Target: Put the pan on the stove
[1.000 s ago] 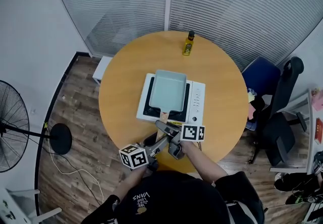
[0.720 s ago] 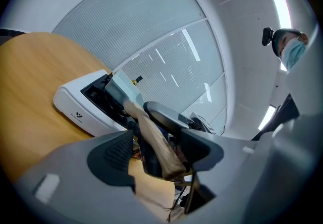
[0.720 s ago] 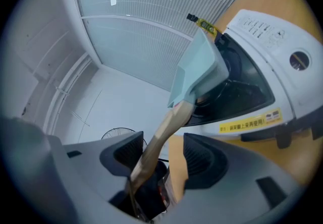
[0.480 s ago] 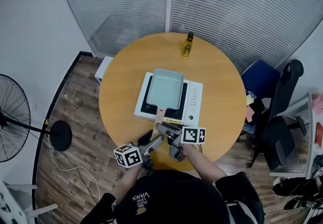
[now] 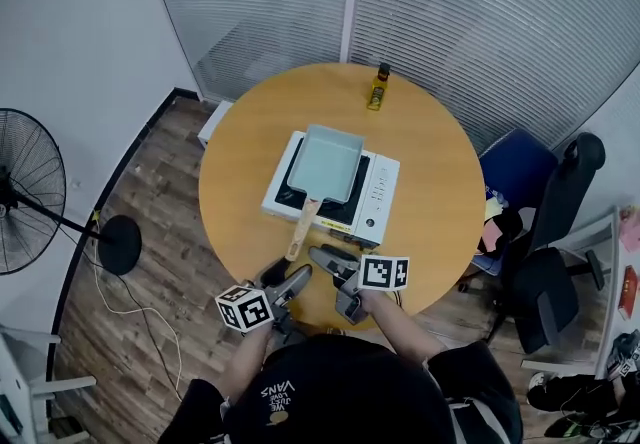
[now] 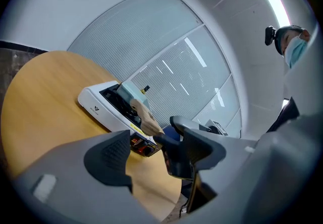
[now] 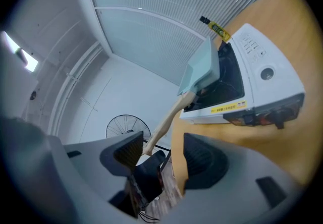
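Since the pan (image 5: pixel 325 164) sits on the stove (image 5: pixel 377 204) at mid frame, the left tongs (image 6: pixel 149 152), opening with nothing inside, and the right tongs (image 7: pixel 164 160), apart and empty, should back off slowly without bumping the wooden handle (image 5: pixel 303 227).

Wooden pan handle (image 5: pixel 302 227), glossy white stove (image 5: pixel 380 194), smooth wood table (image 5: pixel 238 182)

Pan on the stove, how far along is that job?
Looks done: the pan sits on the stove, its wooden handle sticking out toward the person. In hand: nothing. The left gripper has its jaws opening with nothing between them, and the right gripper is open and empty. Left: apparently nothing but moving away.
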A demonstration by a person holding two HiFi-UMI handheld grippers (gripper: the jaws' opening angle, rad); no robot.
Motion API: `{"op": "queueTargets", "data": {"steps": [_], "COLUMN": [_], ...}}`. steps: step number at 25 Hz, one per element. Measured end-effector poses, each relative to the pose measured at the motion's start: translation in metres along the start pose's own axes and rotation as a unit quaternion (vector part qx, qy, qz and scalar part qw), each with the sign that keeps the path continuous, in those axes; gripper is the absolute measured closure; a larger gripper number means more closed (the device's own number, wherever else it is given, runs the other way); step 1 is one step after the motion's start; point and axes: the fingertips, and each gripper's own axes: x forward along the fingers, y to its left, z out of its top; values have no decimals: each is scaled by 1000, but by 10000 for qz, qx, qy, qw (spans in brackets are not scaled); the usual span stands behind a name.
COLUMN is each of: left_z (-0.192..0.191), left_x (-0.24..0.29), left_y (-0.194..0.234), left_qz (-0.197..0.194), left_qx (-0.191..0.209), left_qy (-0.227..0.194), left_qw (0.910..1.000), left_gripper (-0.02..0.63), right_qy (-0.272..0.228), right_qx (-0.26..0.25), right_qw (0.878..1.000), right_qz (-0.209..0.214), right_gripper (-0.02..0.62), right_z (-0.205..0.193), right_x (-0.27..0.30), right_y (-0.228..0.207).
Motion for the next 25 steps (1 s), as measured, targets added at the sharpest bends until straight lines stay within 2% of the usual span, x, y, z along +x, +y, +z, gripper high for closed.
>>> {"op": "queueTargets", "data": {"steps": [5, 10, 13, 16, 19, 25], "left_z": [-23, -44, -47, -40, -38, -30], "left_x": [-11, -23, -31, -44, -57, -106], "left_y": [-16, -33, -35, -34, -36, -22], "left_qz": [178, 341, 333, 272, 10, -383], "left_qx": [-57, 115, 215, 335, 379, 469], "left_qy": [-242, -253, -235, -250, -134, 332], "left_qw": [9995, 9990, 9989, 9988, 9992, 9976], "left_gripper": [290, 302, 384, 465, 533, 594], "right_qy": [221, 323, 217, -14, -327, -910], "right_qx": [-209, -558, -965, -1172, -1311, -1114], "right_qw": [9995, 9979, 9948, 9927, 9897, 9859], "right_qz": [94, 57, -222, -287, -467, -858], "right_gripper": [373, 374, 388, 458, 517, 557], "right_z": [-15, -27, -31, -36, -42, -72], "right_x": [-20, -35, -39, -38, -38, -18], "right_y": [5, 14, 16, 31, 44, 64]}}
